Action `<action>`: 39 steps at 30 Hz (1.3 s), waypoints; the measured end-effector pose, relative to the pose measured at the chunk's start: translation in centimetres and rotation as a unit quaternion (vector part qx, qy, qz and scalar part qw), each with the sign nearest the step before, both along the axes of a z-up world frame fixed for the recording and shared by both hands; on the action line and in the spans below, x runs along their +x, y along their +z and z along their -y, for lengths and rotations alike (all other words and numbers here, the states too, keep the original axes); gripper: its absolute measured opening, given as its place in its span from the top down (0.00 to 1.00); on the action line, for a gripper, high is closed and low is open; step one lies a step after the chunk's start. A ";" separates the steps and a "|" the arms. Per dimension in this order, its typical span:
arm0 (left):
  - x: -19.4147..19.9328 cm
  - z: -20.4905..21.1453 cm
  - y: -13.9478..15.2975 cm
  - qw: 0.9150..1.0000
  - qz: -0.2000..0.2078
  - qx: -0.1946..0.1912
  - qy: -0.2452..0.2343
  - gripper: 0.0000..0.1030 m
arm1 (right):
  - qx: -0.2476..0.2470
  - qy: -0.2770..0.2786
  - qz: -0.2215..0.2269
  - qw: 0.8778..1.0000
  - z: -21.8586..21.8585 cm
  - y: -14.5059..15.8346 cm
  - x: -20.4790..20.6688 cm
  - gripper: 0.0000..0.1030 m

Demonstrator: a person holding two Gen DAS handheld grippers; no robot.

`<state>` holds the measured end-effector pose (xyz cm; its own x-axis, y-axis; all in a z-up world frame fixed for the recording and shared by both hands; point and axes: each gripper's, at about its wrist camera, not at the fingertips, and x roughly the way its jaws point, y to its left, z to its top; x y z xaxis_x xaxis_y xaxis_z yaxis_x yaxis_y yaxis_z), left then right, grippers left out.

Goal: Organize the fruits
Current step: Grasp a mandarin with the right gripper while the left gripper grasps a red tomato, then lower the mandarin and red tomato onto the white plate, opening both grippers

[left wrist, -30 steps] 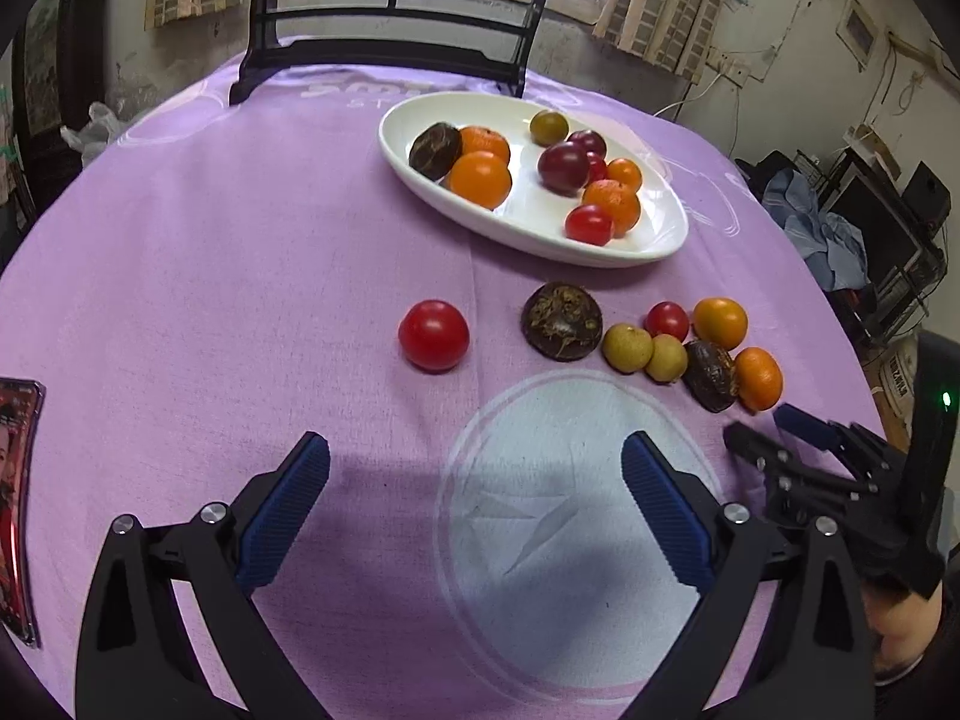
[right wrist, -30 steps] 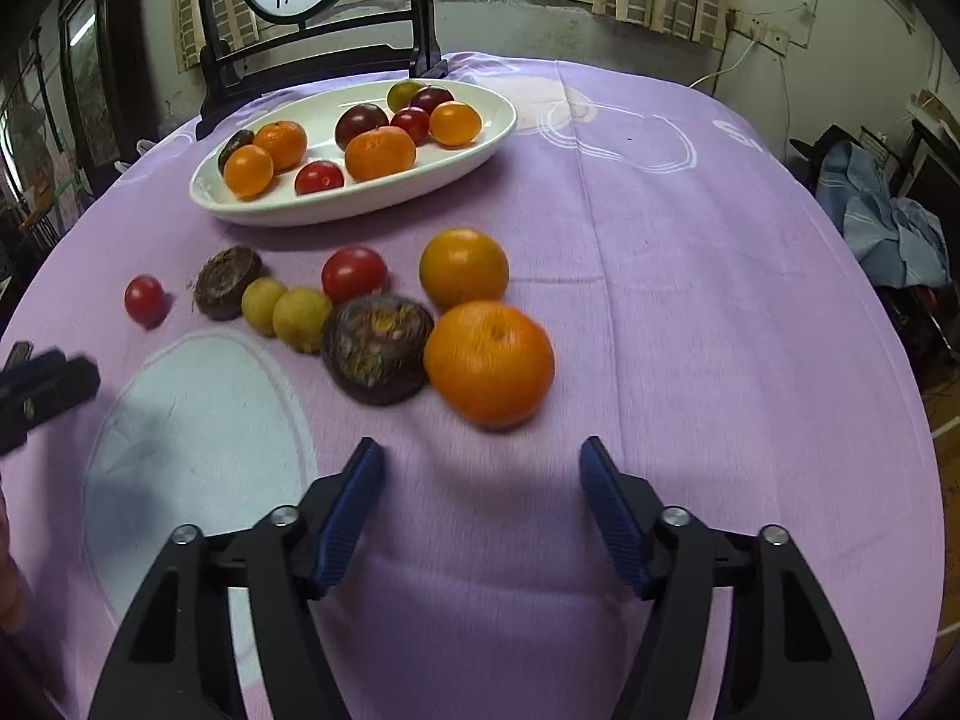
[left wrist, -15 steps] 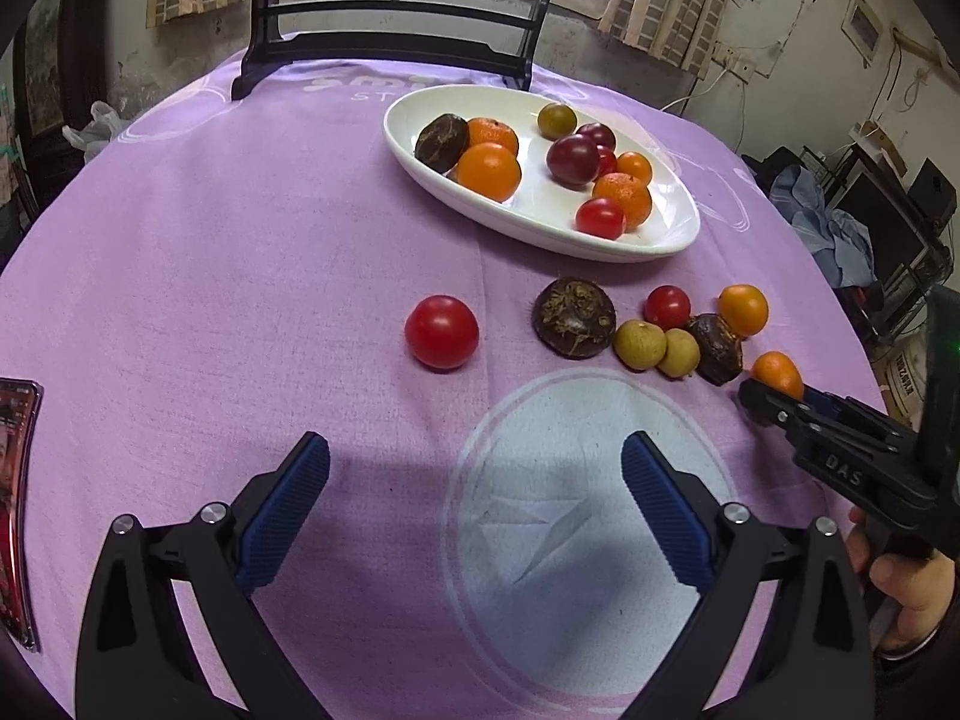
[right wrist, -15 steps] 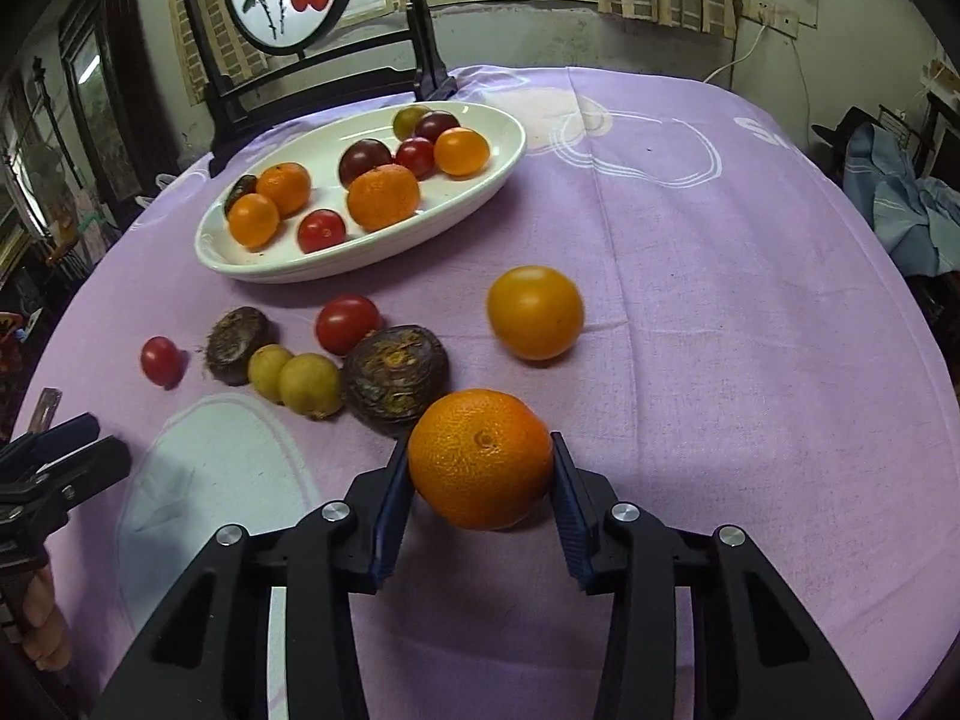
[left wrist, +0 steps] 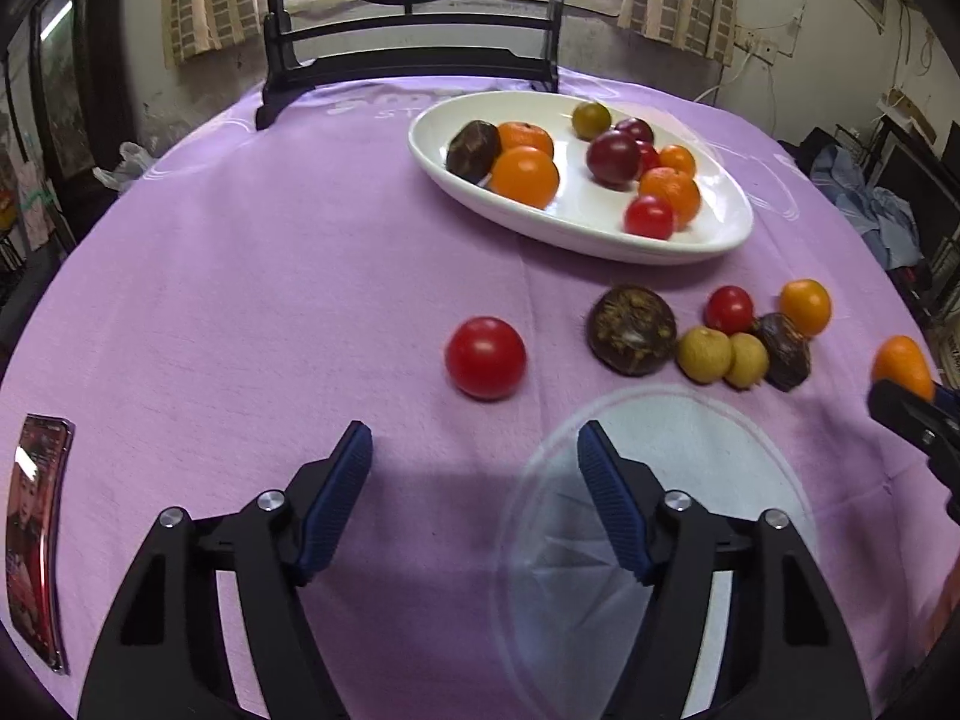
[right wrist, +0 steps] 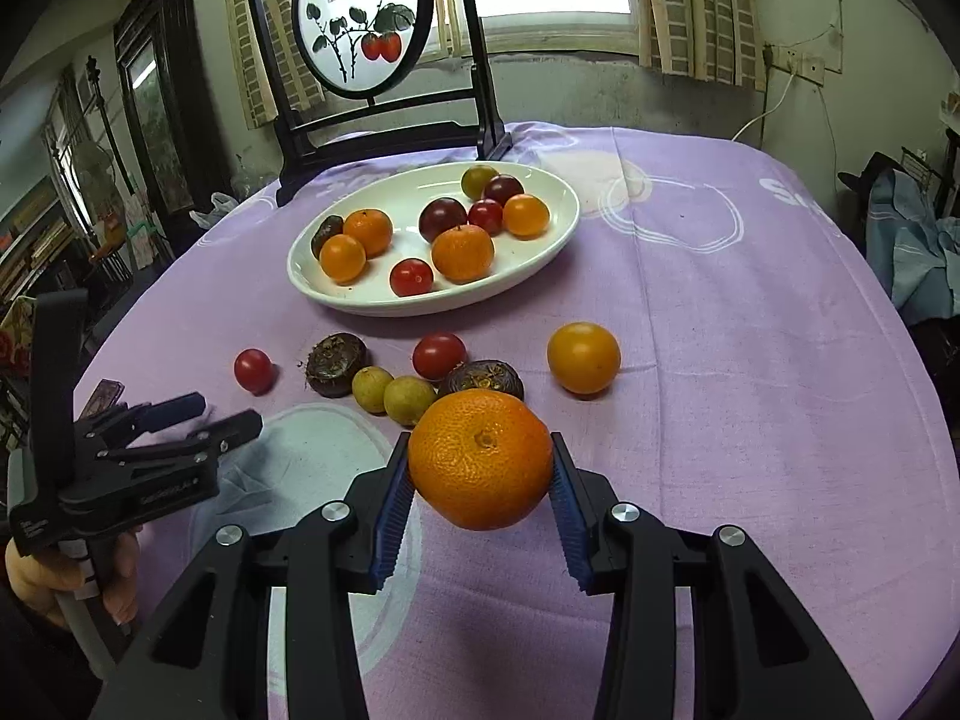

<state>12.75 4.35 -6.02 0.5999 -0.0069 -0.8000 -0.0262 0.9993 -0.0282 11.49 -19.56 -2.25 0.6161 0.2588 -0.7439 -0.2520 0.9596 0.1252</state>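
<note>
From the left wrist camera, the left gripper [left wrist: 474, 450] hangs with its jaws spread wide and nothing between them, low over the purple tablecloth [left wrist: 270, 300]. Just ahead of its tips sits a lone red tomato [left wrist: 485, 357], with bare cloth all around it. Farther right, a cluster of loose fruit [left wrist: 720, 339] lies in a row, some pieces touching. Beyond it the white oval dish [left wrist: 708, 240] holds more fruit, its near rim close to the cluster. A card [left wrist: 33, 540] lies at the table's left edge.

From the right wrist camera, the right gripper [right wrist: 480, 483] is clamped on a mandarin [right wrist: 480, 459], pads pressed to both its sides, lifted above the cloth. Ahead, a yellow-orange tomato [right wrist: 583, 357] stands apart on the right, with wide open cloth beyond it out to the table's edge. The dish sits farther back, and a black framed screen [right wrist: 366, 18] stands at the far edge behind it.
</note>
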 end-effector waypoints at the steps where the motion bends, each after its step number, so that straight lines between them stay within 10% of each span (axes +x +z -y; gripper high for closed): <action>1: 0.4 -0.1 -0.1 1.000 -0.007 -0.002 0.004 0.33 | 0.000 0.002 0.000 1.000 -0.1 0.0 -0.1 0.58; 8: 2.4 0.6 -0.8 1.000 -0.017 0.025 -0.007 0.37 | -0.004 0.018 0.003 1.000 -0.9 0.1 -0.6 0.58; 14: 3.2 1.5 -0.5 0.999 0.002 0.027 -0.018 0.71 | -0.004 0.011 -0.005 1.000 -0.5 -0.3 -0.2 0.57; 29: 0.9 2.0 5.8 0.996 0.043 -0.003 -0.079 0.71 | 0.026 0.031 -0.020 0.999 -1.0 -0.6 0.4 0.58; 39: 7.3 4.6 9.3 0.994 0.059 -0.007 -0.093 0.71 | -0.002 0.045 0.046 0.998 -3.4 4.0 5.8 0.58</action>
<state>20.03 -0.25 3.28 0.6765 -0.1367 -0.7236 0.1634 0.9860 -0.0335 17.29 -16.17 1.73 0.6555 0.3138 -0.6869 -0.3477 0.9329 0.0944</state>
